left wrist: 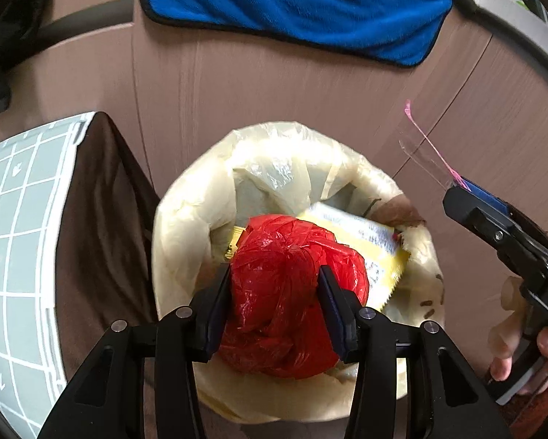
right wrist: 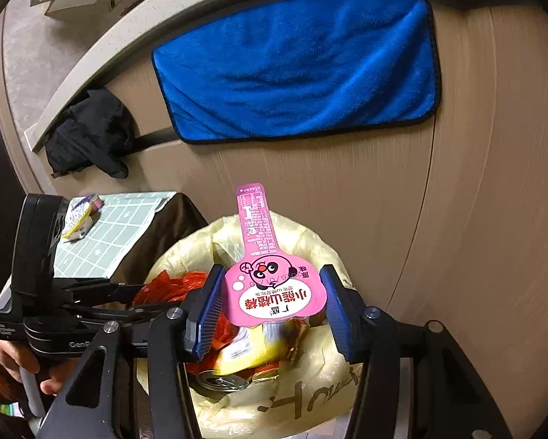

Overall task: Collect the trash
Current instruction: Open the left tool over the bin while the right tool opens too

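Note:
My left gripper (left wrist: 274, 289) is shut on a crumpled red plastic bag (left wrist: 284, 300) and holds it over the bin (left wrist: 186, 219), which is lined with a pale yellow bag. A yellow snack packet (left wrist: 365, 241) lies inside the bin. My right gripper (right wrist: 272, 300) holds a pink wrapper (right wrist: 270, 281) between its blue pads above the same bin (right wrist: 310, 245); the jaws stand fairly wide around it. In the left wrist view the right gripper (left wrist: 467, 190) is at the right, with the clear, pink-edged wrapper (left wrist: 427, 146) sticking up from it. A can (right wrist: 220, 384) lies in the bin.
A blue towel (right wrist: 295, 69) hangs on the beige cabinet front behind the bin. A low table with a grey-green grid mat (left wrist: 14, 226) stands left of the bin, with small items (right wrist: 78, 216) on it. A black cloth (right wrist: 91, 131) hangs on a handle.

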